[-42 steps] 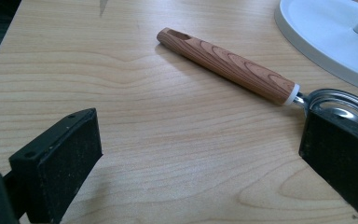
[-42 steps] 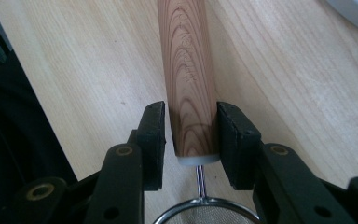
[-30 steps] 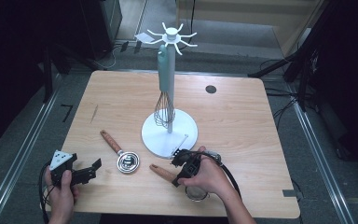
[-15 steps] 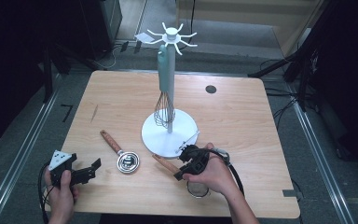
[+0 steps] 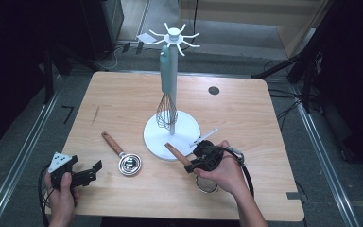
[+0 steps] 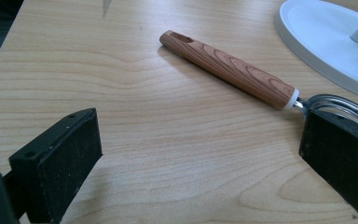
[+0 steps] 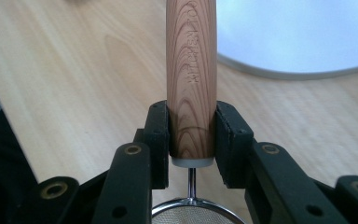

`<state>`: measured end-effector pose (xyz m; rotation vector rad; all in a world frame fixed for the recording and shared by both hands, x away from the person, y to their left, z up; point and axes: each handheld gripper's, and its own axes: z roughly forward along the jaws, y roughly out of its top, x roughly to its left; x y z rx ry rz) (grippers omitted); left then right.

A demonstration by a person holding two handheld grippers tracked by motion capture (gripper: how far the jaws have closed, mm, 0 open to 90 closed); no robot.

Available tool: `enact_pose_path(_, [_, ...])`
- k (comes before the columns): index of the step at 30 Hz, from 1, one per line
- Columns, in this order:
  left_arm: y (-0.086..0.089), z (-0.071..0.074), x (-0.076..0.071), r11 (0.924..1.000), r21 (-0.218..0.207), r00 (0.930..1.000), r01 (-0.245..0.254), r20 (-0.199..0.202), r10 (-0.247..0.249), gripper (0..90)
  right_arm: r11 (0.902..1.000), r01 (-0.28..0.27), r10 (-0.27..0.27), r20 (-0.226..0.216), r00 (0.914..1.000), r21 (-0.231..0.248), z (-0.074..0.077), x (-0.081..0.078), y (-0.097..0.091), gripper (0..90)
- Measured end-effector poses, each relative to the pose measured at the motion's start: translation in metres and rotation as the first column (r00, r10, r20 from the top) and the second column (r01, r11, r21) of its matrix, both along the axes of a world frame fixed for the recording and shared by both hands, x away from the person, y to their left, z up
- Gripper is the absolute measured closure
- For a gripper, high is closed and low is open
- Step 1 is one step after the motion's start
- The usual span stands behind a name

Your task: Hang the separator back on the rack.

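— Two wood-grain handles, one each side of the white round base [image 5: 172, 135]?

— Yes. The strainer [image 7: 190, 84] has a smooth cylindrical wood-pattern handle, a pale collar, a thin steel stem and a fine mesh bowl. The right hand-held gripper [image 7: 191, 140] clamps both black pads on that handle near the collar, and the handle slants up off the pale wooden counter [image 5: 123, 99], just beside the base.

— And the other?

— The left hand-held gripper [image 5: 86, 173] rests at the counter's near left corner, fist around its body, jaws wide apart with nothing between them. A steel-headed utensil [image 6: 228, 70] lies flat ahead of it.
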<state>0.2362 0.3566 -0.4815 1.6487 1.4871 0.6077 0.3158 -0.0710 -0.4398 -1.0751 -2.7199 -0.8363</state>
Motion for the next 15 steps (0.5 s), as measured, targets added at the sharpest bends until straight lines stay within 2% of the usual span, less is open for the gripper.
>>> enact_pose_path(3, [0.000, 0.000, 0.000, 1.0000, 0.001, 1.0000, 0.000, 0.001, 0.000, 0.0, 0.9999, 0.014, -0.014, 0.010, 0.9998, -0.001, 0.001, 0.001, -0.004, 70.6])
enact_pose_path(9, [-0.001, -0.001, 0.000, 1.0000, 0.008, 1.0000, 0.003, 0.002, -0.003, 0.0, 0.9975, 0.063, -0.064, 0.033, 0.9974, 0.033, 0.003, 0.006, -0.017, 70.6])
enact_pose_path(10, [-0.001, -0.001, 0.000, 0.9999, 0.011, 1.0000, 0.002, 0.001, -0.002, 0.0, 0.9953, 0.083, -0.086, 0.044, 0.9954, 0.049, 0.004, 0.007, -0.022, 70.6])
enact_pose_path(15, [-0.001, -0.001, 0.000, 0.9999, 0.013, 1.0000, 0.005, -0.002, -0.005, 0.0, 0.9917, 0.101, -0.107, 0.067, 0.9920, 0.080, 0.007, 0.008, -0.028, 70.6])
